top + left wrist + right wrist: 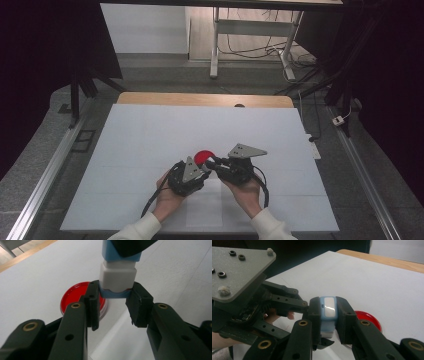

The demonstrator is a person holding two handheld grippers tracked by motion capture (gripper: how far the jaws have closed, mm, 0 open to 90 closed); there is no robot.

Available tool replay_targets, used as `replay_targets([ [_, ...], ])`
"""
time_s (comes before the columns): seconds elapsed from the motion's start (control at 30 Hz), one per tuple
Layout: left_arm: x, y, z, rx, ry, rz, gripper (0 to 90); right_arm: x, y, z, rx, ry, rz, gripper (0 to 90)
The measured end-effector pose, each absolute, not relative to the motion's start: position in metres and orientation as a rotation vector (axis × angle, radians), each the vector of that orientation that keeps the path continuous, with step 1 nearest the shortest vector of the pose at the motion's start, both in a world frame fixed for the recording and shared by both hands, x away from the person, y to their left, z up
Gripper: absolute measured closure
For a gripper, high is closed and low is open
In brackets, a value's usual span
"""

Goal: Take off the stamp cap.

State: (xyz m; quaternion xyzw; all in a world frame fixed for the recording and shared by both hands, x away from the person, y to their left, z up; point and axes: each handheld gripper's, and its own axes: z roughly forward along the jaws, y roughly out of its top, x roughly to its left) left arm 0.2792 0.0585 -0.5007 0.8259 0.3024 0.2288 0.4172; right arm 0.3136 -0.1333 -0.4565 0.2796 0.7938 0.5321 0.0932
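Observation:
A small blue-and-white block (117, 275) hangs just above the table between both grippers. My left gripper (115, 292) is shut on its lower blue end, one pad on each side. My right gripper (328, 312) is shut on the block's (328, 307) upper blue part, where a white window faces the camera. In the high view the two grippers (202, 170) (215, 164) meet tip to tip near the front middle of the table. A round red dish (202, 156) lies flat on the sheet just beyond the block, also seen behind the left jaws (75, 295).
A white sheet (200, 125) covers the table, with a wooden edge (200, 98) showing at the far side. Two hands in white sleeves (270, 225) come in from the front. Metal rails (50, 170) run along both sides, and desk legs and cables (280, 50) stand beyond.

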Motion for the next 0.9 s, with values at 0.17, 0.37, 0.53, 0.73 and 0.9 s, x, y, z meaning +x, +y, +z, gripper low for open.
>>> replay_targets([
  [0.17, 0.2788, 0.0585, -0.5012, 2.071, 0.76, 0.583, 64.2, 0.3133, -0.133, -0.457, 0.834, 2.349, 1.581, 74.9],
  [0.37, 0.2788, 0.0584, -0.5019, 2.074, 0.755, 0.578, 64.6, 0.3132, -0.133, -0.4573, 0.833, 2.351, 1.576, 74.9],
  [0.53, 0.2786, 0.0585, -0.502, 2.087, 0.745, 0.574, 64.8, 0.3131, -0.1327, -0.4573, 0.83, 2.355, 1.572, 74.9],
  [0.73, 0.2788, 0.0589, -0.5022, 2.09, 0.743, 0.574, 64.9, 0.3131, -0.1325, -0.4576, 0.83, 2.357, 1.568, 74.9],
  [0.9, 0.2785, 0.0593, -0.5017, 2.082, 0.748, 0.576, 64.9, 0.3123, -0.1324, -0.4573, 0.828, 2.35, 1.571, 74.9],
])
